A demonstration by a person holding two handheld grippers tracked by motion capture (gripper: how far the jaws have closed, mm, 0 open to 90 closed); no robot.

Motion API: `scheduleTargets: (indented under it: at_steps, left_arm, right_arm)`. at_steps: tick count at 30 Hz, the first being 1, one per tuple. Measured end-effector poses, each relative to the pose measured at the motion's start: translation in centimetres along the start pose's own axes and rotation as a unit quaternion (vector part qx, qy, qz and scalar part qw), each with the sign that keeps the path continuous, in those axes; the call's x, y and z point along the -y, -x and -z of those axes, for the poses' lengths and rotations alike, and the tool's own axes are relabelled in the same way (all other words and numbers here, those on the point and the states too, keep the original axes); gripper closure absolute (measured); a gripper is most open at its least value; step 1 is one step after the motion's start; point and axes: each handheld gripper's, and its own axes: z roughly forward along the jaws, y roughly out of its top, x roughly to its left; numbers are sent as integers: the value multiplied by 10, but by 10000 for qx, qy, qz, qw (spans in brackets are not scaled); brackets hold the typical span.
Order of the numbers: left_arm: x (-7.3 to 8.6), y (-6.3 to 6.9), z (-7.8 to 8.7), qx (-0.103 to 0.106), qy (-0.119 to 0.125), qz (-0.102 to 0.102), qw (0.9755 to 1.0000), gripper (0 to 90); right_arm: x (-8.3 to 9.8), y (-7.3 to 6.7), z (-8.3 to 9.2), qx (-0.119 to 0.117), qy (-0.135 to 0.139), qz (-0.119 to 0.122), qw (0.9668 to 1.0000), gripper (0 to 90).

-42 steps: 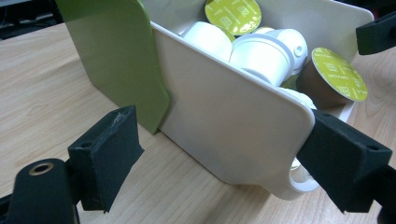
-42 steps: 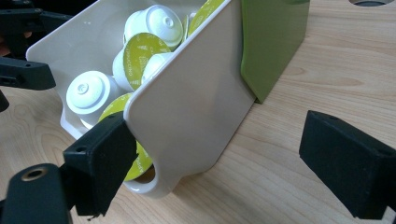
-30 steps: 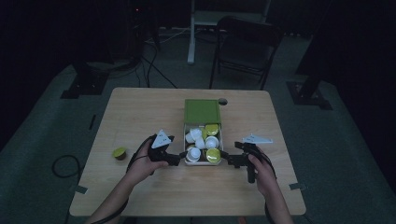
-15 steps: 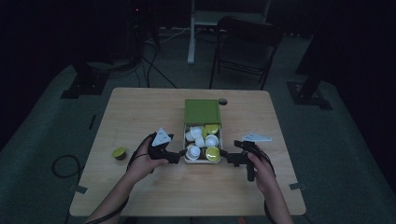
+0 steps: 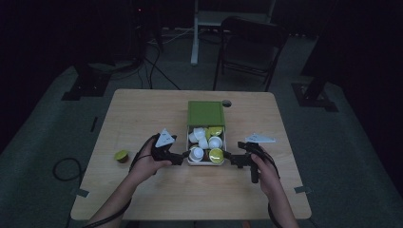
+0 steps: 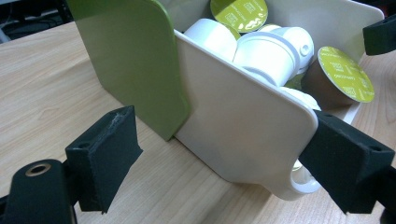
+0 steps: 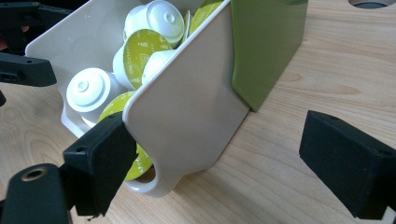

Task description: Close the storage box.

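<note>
From above, we flank the white drawer (image 5: 206, 160) on the bench (image 5: 142, 114), its long axis running away from us. Left fingers (image 6: 107, 154) spread beside its near corner; right fingers (image 7: 100, 158) spread likewise.

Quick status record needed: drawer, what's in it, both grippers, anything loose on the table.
drawer: white drawer pulled partly out of green box
contents: white and green-lidded capsules
left gripper: jaws open, at the drawer's left front corner
right gripper: jaws open, at the drawer's right front corner
loose item: stray capsule near the table left edge
</note>
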Motion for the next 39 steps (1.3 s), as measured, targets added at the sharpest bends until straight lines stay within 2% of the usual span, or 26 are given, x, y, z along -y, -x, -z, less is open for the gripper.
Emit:
scheduleTargets:
  at_steps: [7,15,20,39]
  left_arm:
    - [1,-2,-1,12,29,67,10000,141]
    - [-1,-3,-2,-68,25,40,10000,141]
    - [-1,-5,-5,-18,23,59,10000,141]
    - [-5,-15,-11,-103,27,81,9999,121]
  right_arm:
    - [-2,1,-1,-6,-17,37,10000,109]
    - [-3,3,-3,-3,-42,30,10000,109]
    - [-6,4,-4,40,-63,34,10000,109]
    - [-12,9,-12,57,-95,27,9999,109]
